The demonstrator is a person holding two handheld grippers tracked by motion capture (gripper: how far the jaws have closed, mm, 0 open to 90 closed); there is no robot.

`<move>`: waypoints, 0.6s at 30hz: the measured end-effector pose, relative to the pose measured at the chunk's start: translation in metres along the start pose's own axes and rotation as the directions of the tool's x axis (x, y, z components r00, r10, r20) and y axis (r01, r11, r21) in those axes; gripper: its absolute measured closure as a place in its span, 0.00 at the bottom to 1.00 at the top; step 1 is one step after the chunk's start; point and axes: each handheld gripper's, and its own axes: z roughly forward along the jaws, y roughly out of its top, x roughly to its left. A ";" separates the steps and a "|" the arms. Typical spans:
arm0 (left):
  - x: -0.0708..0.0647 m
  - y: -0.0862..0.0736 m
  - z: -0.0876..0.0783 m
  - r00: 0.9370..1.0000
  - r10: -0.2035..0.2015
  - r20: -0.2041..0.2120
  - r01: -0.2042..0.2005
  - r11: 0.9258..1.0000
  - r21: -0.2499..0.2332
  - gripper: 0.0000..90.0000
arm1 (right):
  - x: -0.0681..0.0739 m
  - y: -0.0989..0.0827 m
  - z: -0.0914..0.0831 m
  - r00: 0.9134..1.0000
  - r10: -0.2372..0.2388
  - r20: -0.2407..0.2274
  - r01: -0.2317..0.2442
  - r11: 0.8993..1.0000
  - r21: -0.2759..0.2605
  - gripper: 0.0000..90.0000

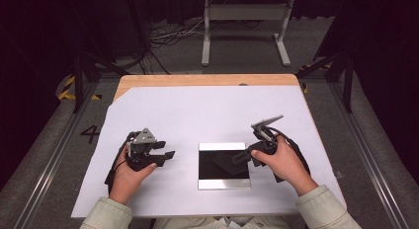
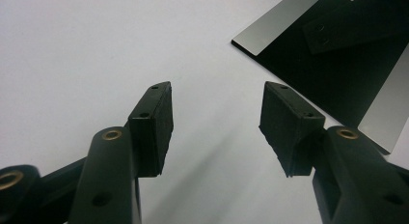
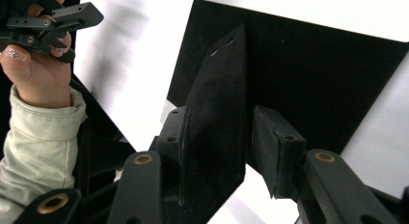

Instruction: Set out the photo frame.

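left gripper (image 1: 165,156): on the worktop (image 1: 197,110) left of the black tray (image 1: 223,166), jaws wide open, holding nothing | right gripper (image 1: 241,157): nearer, over the tray, jaws partly open astride an upright black plate (image 3: 217,122); left pad touches it, right pad apart, plate's long edge running away from the jaws

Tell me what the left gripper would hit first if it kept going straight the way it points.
Probably the flat black tray with silver edges; the left gripper aims at its near side across bare white paper.
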 end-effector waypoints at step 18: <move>0.000 0.000 0.000 1.000 -0.003 -0.004 0.003 1.000 -0.003 0.51 | 0.005 -0.003 0.003 1.000 -0.003 -0.003 0.003 1.000 0.001 0.72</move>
